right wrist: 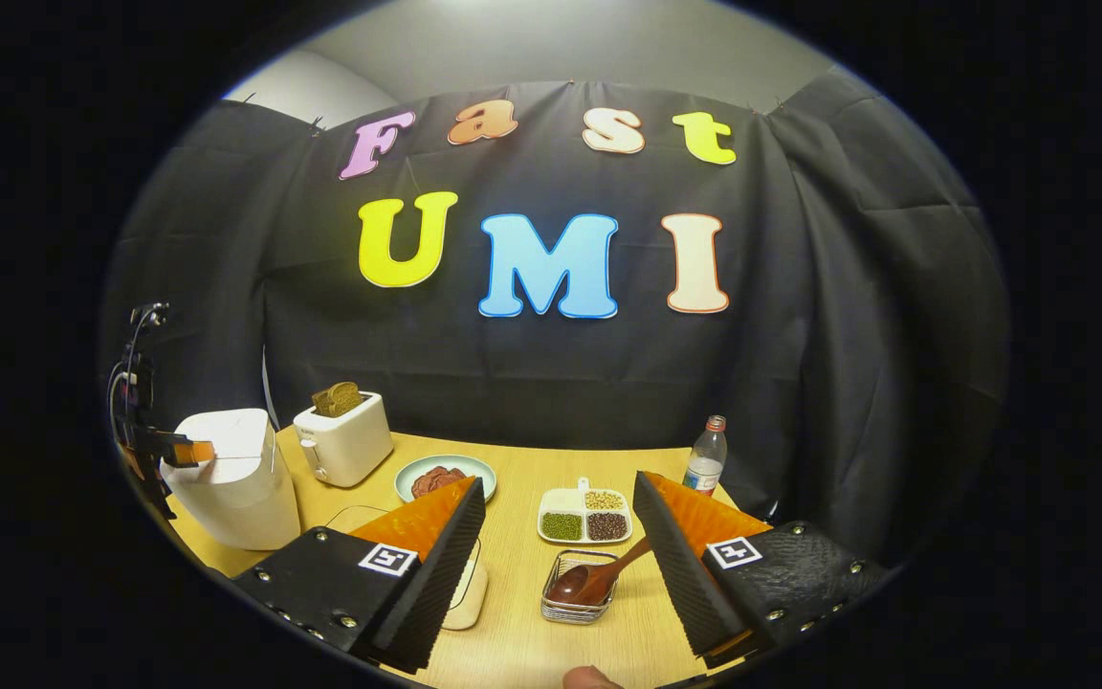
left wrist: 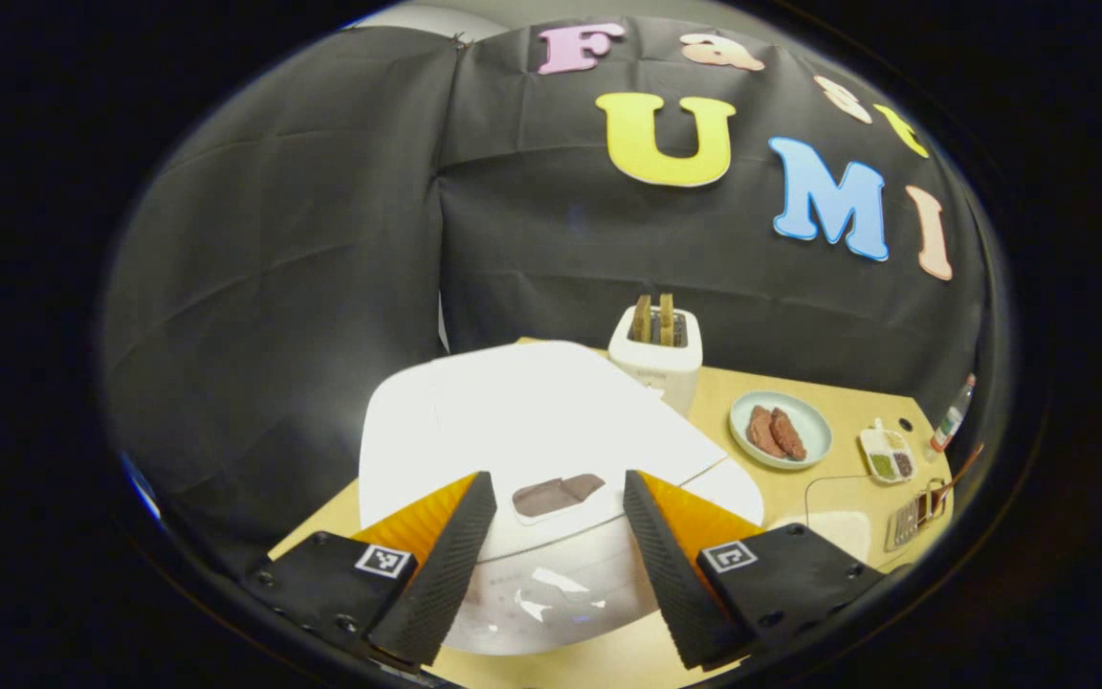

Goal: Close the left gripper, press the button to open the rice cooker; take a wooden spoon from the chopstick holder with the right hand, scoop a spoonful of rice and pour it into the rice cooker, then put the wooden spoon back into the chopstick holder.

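Observation:
The white rice cooker [left wrist: 532, 411] stands close below my left gripper [left wrist: 557, 478], lid down. A dark button panel [left wrist: 556, 495] sits on its front edge, between my spread fingers. The left gripper is open and holds nothing. In the right gripper view the cooker [right wrist: 231, 478] is at the far left, with the left gripper [right wrist: 168, 448] at its top front. A brown wooden spoon [right wrist: 599, 577] lies in a wire chopstick holder [right wrist: 578, 601], just ahead of my right gripper [right wrist: 559, 483], which is open and empty. A divided dish of grains [right wrist: 584, 515] sits beyond the holder.
Behind the cooker stands a white toaster [right wrist: 345, 435] with bread in it. A plate of brown meat [right wrist: 444, 476] and a plastic bottle [right wrist: 707, 455] stand further back. A flat white object [right wrist: 468, 586] lies beside my right gripper's left finger. A fingertip shows at the bottom edge.

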### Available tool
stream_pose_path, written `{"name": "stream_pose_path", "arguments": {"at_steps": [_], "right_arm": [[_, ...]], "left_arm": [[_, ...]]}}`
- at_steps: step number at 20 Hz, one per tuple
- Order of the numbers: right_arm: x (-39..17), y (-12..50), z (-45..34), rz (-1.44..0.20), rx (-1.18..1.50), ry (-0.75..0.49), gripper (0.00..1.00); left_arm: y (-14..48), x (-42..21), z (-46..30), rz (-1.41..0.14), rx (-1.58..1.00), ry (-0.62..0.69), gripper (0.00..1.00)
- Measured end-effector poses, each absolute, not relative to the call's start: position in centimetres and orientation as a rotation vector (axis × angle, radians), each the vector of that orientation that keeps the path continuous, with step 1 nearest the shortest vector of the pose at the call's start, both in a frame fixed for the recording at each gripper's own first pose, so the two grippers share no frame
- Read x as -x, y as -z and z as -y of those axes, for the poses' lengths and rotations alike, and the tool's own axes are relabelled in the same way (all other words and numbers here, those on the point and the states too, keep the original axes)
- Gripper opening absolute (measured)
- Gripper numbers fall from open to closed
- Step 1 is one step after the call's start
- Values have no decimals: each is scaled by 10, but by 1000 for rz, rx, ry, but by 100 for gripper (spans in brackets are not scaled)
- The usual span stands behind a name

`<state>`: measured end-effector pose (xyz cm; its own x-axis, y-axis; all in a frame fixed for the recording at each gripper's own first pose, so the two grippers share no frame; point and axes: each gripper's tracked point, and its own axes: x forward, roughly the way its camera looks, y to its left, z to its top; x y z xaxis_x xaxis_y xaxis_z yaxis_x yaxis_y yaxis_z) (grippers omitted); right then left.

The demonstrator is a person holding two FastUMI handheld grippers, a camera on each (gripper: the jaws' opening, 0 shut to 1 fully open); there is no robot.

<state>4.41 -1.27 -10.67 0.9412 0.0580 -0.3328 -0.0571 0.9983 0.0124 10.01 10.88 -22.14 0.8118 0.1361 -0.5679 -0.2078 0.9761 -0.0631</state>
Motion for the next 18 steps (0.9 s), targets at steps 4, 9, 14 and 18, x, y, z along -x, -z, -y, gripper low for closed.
{"name": "stream_pose_path", "arguments": {"at_steps": [4,9,14,18], "right_arm": [[-45,110,0,-345,-14,-82,95],[-48,94,-21,-305,-6,-126,95],[-48,80,-35,-279,-9,-155,95],[-44,60,-41,-240,-15,-160,95]], "left_arm": [[225,-99,-109,-588,142,-190,96],[215,-98,-105,-542,139,-159,96],[184,-102,-103,-473,192,-150,94],[126,-90,-94,-321,148,-108,96]]}}
